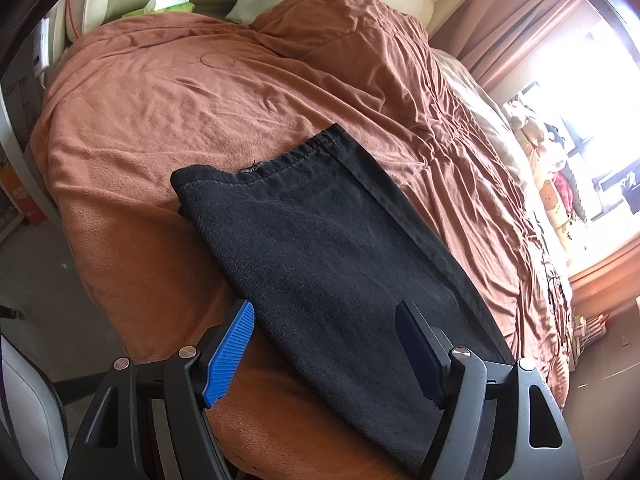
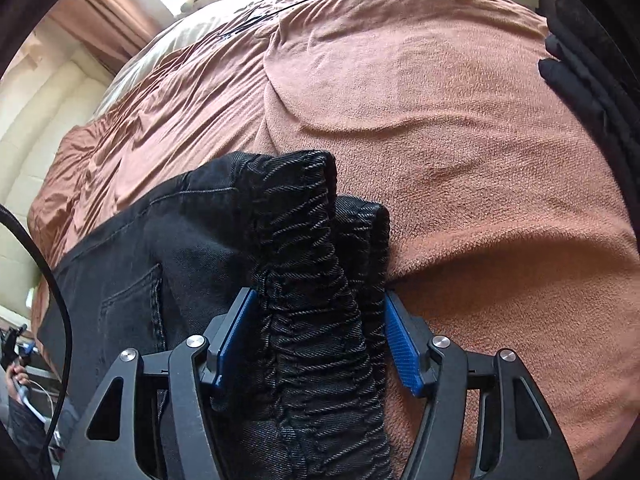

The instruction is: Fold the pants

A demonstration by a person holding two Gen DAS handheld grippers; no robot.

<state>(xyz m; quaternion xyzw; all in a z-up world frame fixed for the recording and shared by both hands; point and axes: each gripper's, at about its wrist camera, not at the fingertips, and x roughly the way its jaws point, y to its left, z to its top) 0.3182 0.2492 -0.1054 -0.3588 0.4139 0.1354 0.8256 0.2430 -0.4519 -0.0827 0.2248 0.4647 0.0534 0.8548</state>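
Left wrist view: the left tongs [image 1: 324,344] hang open over the pants [image 1: 320,240], lying on the bed [image 1: 160,100]. Right wrist view: the right tongs [image 2: 318,336] bracket the bunched waistband [image 2: 304,240], seemingly gripping. A fold is starting; next, carry the waistband over.

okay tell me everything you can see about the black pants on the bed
The black pants are dark, faded denim-like cloth, lying on a rust-brown blanket on the bed. The left wrist view shows a flat leg section ending in a stitched hem, running between the open left gripper without touching its fingers. The right wrist view shows the gathered elastic waistband, bunched and raised, with a back pocket beside it. The right gripper has the waistband between its fingers; the blue pads seem pressed to it.
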